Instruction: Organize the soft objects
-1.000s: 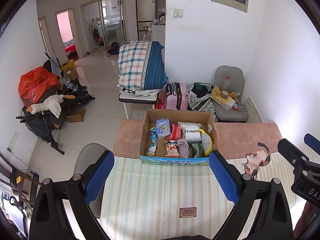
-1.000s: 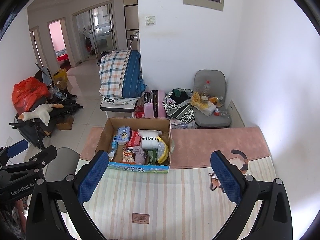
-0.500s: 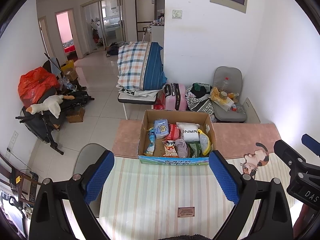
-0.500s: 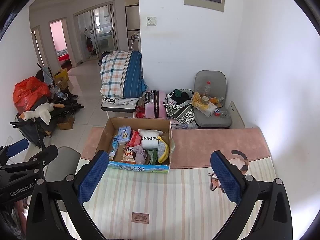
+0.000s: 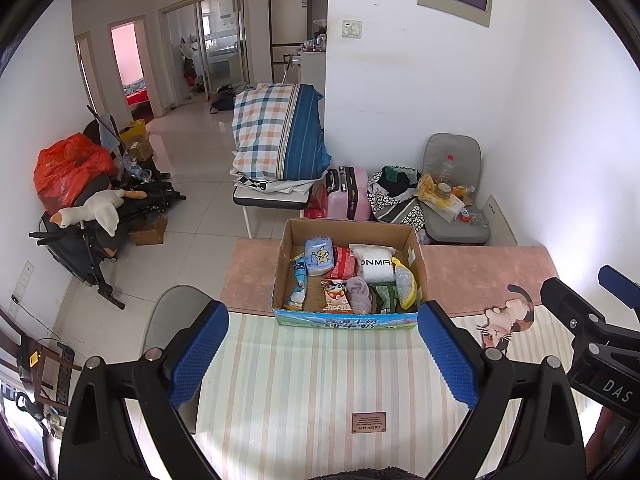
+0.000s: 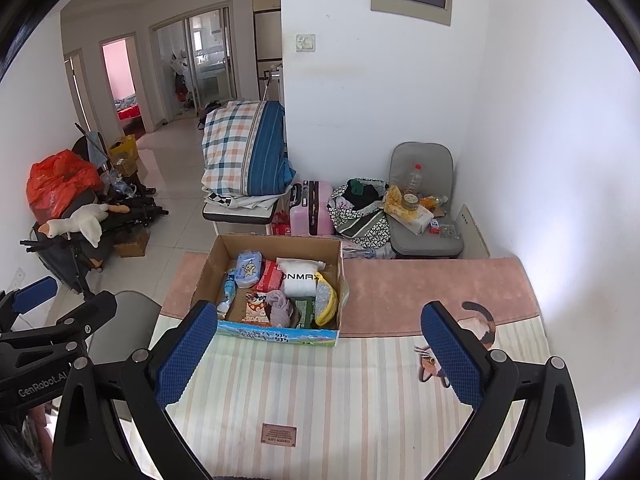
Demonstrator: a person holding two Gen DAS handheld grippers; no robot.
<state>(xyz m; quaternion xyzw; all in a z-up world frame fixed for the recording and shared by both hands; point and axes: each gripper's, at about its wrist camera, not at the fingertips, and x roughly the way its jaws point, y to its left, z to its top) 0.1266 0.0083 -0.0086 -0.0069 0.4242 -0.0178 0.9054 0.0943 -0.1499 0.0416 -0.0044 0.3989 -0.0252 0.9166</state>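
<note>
Above the striped cloth (image 5: 304, 384), left gripper (image 5: 322, 350) and right gripper (image 6: 319, 354) hold jaws wide, gripping nothing.

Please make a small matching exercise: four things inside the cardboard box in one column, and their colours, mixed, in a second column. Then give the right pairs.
1. tissue pack
2. crumpled cloth
3. sponge
4. rolled towel with letters

a. yellow
b. white
c. light blue
d. greyish purple

Pairs: 1-c, 2-d, 3-a, 4-b
</note>
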